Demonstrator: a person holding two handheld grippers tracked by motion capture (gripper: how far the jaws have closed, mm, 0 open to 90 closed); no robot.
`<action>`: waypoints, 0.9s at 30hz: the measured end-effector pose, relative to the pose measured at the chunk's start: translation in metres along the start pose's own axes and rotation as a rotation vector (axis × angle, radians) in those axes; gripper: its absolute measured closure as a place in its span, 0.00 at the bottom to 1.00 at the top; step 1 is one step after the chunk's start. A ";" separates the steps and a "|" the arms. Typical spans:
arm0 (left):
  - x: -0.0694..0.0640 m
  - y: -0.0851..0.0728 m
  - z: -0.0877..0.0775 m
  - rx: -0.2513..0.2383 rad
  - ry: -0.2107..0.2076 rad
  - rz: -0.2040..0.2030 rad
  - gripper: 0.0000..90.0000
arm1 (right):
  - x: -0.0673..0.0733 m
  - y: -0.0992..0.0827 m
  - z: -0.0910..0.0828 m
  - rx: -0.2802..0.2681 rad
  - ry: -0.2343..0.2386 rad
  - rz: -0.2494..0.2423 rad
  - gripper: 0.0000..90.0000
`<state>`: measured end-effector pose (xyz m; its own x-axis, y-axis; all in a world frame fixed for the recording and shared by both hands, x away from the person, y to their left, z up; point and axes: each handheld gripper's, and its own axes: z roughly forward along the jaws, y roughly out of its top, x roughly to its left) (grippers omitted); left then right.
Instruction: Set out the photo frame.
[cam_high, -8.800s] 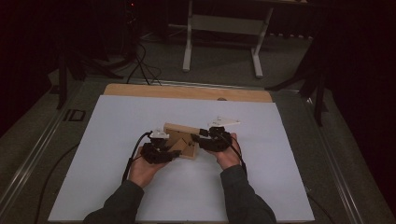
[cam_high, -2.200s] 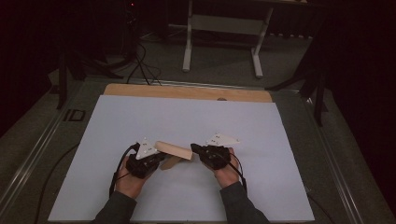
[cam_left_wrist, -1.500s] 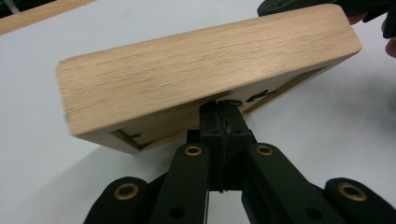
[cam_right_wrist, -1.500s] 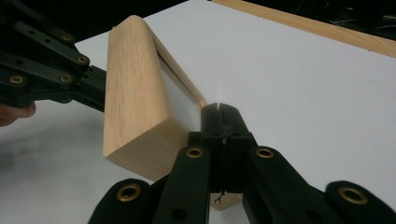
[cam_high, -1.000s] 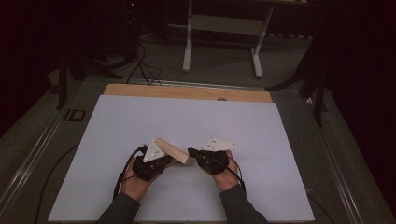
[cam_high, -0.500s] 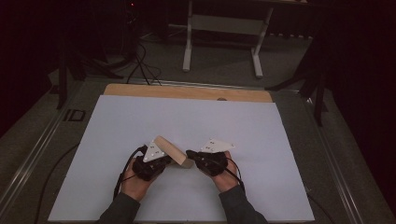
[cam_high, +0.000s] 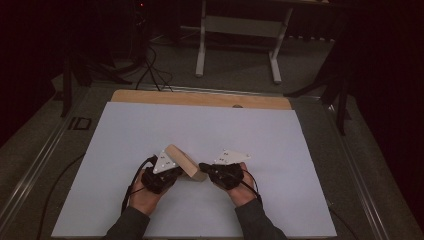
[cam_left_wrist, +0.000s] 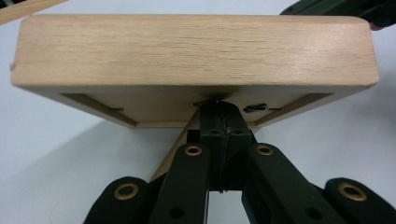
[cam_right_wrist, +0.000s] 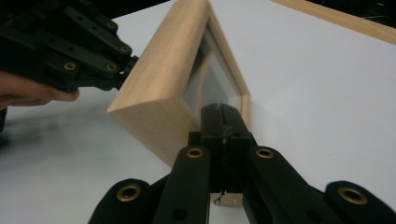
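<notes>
Flanking the tilted wooden frame (cam_high: 183, 161), both closed claws touch it.

Wooden frame (cam_high: 183, 162) blocks passage between both hands.

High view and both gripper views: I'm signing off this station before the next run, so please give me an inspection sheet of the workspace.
Surface: white sheet over a wooden table edge; bare apart from the job's thing.
Job's things: wooden picture frame, tilted up on edge between the grippers; glass pane facing the right gripper view.
Clutter: nothing seen.
Grippers: left gripper shut, jaw tips against the frame's back; right gripper shut, tips at the frame's front lower edge. Whether either pinches anything cannot be told.
Cables: one trails from each gripper; more lie on the floor beyond the table.
Surroundings: dark room, white stand legs behind the table.
</notes>
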<state>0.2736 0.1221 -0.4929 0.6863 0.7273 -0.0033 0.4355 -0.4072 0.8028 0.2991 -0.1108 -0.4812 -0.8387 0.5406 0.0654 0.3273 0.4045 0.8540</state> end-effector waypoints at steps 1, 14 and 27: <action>0.000 0.000 0.000 0.002 0.002 -0.002 0.99 | 0.001 0.000 0.000 0.001 0.005 -0.002 1.00; 0.007 -0.002 -0.001 -0.003 0.025 -0.035 0.99 | 0.013 0.001 0.008 0.030 0.050 -0.045 1.00; 0.013 -0.004 0.001 -0.006 0.015 -0.071 0.99 | 0.022 0.002 0.013 0.036 0.068 -0.064 1.00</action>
<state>0.2810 0.1324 -0.4967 0.6454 0.7621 -0.0514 0.4788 -0.3513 0.8046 0.2866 -0.0888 -0.4846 -0.8857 0.4620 0.0469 0.2860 0.4633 0.8387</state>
